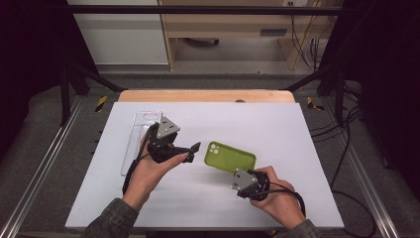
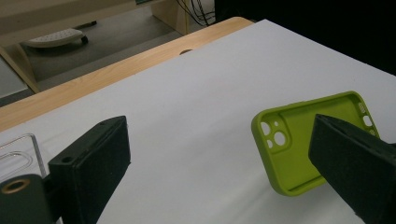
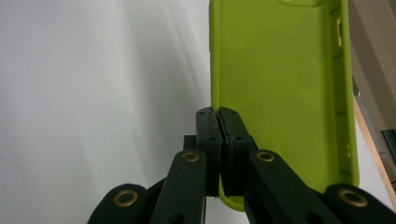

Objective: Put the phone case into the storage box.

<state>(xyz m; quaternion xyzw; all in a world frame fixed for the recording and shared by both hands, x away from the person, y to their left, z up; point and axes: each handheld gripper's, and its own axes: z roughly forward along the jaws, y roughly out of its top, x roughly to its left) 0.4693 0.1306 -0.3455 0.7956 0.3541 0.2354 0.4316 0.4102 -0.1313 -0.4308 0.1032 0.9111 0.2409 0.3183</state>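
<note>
A lime green phone case (image 1: pixel 229 157) sits at the middle of the white table top (image 1: pixel 277 124), its hollow side up and its camera cutout toward the left. My right gripper (image 1: pixel 241 172) is shut on its near long edge; in the right gripper view the jaws (image 3: pixel 218 122) pinch the case wall (image 3: pixel 280 84). The case (image 2: pixel 299 140) looks tilted, with a shadow under it. My left gripper (image 1: pixel 191 150) stands open just left of the case, its jaws wide apart (image 2: pixel 217 130) and holding nothing.
A clear phone case (image 1: pixel 140 134) lies at the table's left, behind my left gripper, and its corner (image 2: pixel 18 158) shows in the left gripper view. A wooden strip (image 1: pixel 205 95) runs along the far edge. Black frame posts and cables flank the table.
</note>
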